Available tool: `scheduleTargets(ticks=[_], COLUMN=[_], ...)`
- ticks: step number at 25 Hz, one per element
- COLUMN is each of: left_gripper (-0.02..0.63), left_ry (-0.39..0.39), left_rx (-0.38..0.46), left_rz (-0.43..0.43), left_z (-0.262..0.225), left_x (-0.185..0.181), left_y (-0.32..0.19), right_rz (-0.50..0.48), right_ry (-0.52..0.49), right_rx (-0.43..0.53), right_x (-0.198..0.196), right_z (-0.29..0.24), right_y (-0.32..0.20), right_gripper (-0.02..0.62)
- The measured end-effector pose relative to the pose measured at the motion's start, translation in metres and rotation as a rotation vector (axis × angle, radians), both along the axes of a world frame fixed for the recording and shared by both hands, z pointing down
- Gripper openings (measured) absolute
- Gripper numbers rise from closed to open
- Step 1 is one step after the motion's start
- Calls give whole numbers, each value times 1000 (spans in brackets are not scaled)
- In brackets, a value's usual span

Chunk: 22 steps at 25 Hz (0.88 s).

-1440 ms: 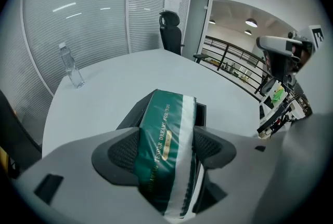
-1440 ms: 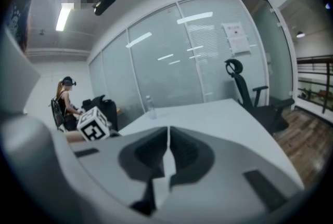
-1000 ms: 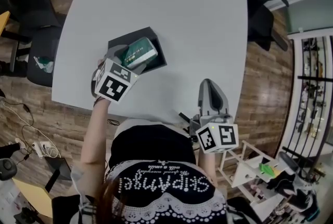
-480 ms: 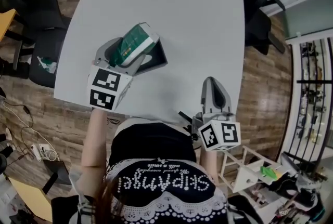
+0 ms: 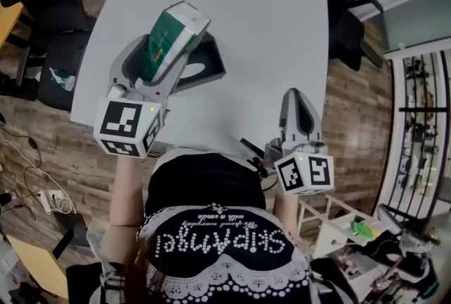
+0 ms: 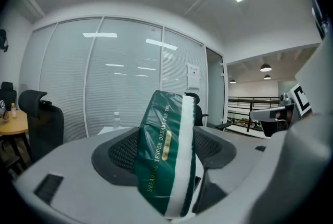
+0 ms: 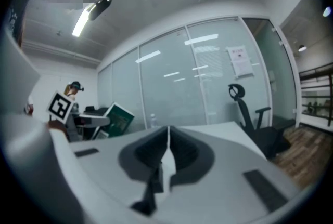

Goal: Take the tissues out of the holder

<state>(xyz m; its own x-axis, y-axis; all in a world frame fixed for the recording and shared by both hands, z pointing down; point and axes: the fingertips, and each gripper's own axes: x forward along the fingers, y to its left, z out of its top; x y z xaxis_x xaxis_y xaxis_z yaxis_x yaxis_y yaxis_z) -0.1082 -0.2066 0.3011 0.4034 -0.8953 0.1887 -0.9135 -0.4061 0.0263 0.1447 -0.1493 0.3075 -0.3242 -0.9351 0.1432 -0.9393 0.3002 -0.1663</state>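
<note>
Above holder point(image 5: 211, 67), left gripper point(image 5: 166, 57) clamps tissue pack point(image 5: 173, 29); right gripper point(image 5: 297, 102) closed near table point(image 5: 271, 27) edge.

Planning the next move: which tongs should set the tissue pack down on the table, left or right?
Left, I'd say. The left tongs are clamped on the green tissue pack, held clear above the black holder. The right tongs are shut, empty, back near the table edge.
</note>
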Motion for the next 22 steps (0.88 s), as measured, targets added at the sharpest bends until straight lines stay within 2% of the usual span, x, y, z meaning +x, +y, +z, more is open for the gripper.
scheduleTargets(ticks=[14, 18, 22], left_gripper=[348, 348, 348], left_ry=[115, 171, 201], left_rx=[143, 158, 152], left_rz=[-110, -152, -155], left_z=[-45, -48, -45], left_x=[-34, -45, -49], left_y=[43, 60, 73], right_rz=[7, 24, 39], right_ry=[11, 26, 29], right_rx=[59, 62, 67], right_x=[3, 7, 12], right_z=[-25, -27, -31], right_y=[-2, 2, 8], right_gripper=[35, 35, 35])
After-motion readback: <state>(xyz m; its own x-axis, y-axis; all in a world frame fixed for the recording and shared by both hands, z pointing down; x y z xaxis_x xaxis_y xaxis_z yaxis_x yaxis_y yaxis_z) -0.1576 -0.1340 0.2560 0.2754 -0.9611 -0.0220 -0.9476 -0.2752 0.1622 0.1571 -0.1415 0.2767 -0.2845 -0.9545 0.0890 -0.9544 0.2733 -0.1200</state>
